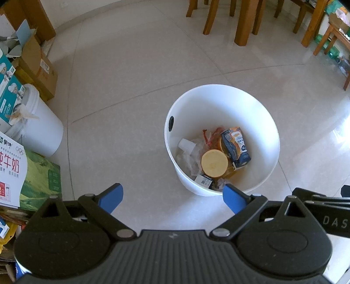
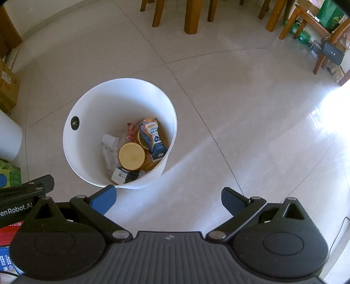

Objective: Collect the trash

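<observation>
A white round bin (image 1: 258,104) (image 2: 91,96) stands on the tiled floor. Inside lie a blue and orange milk carton (image 1: 236,147) (image 2: 154,138), a round yellow lid (image 1: 214,163) (image 2: 132,156), a small white cup (image 1: 186,145) (image 2: 108,139), clear plastic wrap (image 1: 192,161), a red wrapper (image 2: 130,130) and a small dark box (image 1: 204,180) (image 2: 122,174). My left gripper (image 1: 172,197) hovers above the bin's near side, open and empty. My right gripper (image 2: 168,200) is open and empty, above and to the right of the bin. Each view shows the other gripper's edge.
Cardboard boxes (image 1: 39,65), a white lidded bucket (image 1: 37,122) and milk cartons in a case (image 1: 32,174) crowd the left. Wooden table and chair legs (image 1: 242,21) (image 2: 192,15) stand at the back, a low wooden shelf (image 2: 323,32) at the right. Bare tiles surround the bin.
</observation>
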